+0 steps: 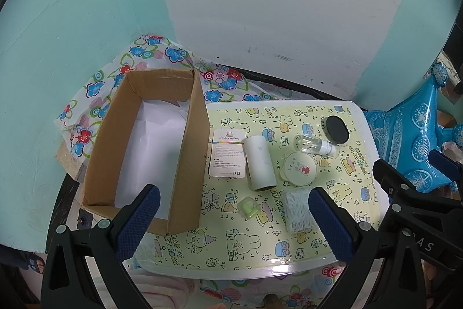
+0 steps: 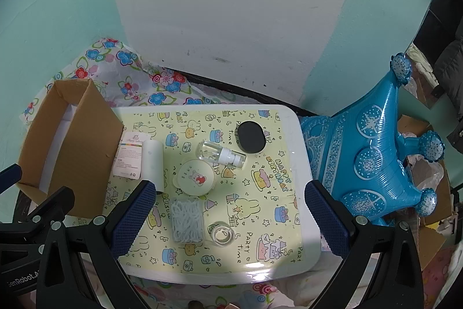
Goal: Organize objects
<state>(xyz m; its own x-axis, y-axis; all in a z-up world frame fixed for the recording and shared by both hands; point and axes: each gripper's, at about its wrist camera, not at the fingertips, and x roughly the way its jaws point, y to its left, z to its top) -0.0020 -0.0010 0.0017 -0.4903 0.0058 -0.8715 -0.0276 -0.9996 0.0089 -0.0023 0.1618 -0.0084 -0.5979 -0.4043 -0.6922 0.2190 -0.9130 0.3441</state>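
An open cardboard box [image 1: 188, 141] [image 2: 84, 146] stands at the left of a small table with a yellow party-print top [image 1: 254, 245] [image 2: 260, 207]. On the table lie a white card [image 1: 227, 152], a white roll [image 1: 259, 162], a small green item [image 1: 247, 207], a clear box of white bits [image 1: 298, 209] [image 2: 186, 219], a round bunny tin [image 1: 299, 168] [image 2: 196, 177], a clear spray bottle [image 1: 317, 146] [image 2: 221, 154], a black lid [image 1: 336, 129] [image 2: 251, 136] and a clear tape roll [image 2: 222, 233]. My left gripper [image 1: 234, 225] and right gripper [image 2: 230, 223] hover open and empty above the table's near side.
A blue foil balloon [image 2: 373, 161] lies right of the table. A floral cloth [image 1: 139, 57] is bunched behind the box against the teal and white wall. The right gripper's body [image 1: 416, 193] shows at the right of the left wrist view.
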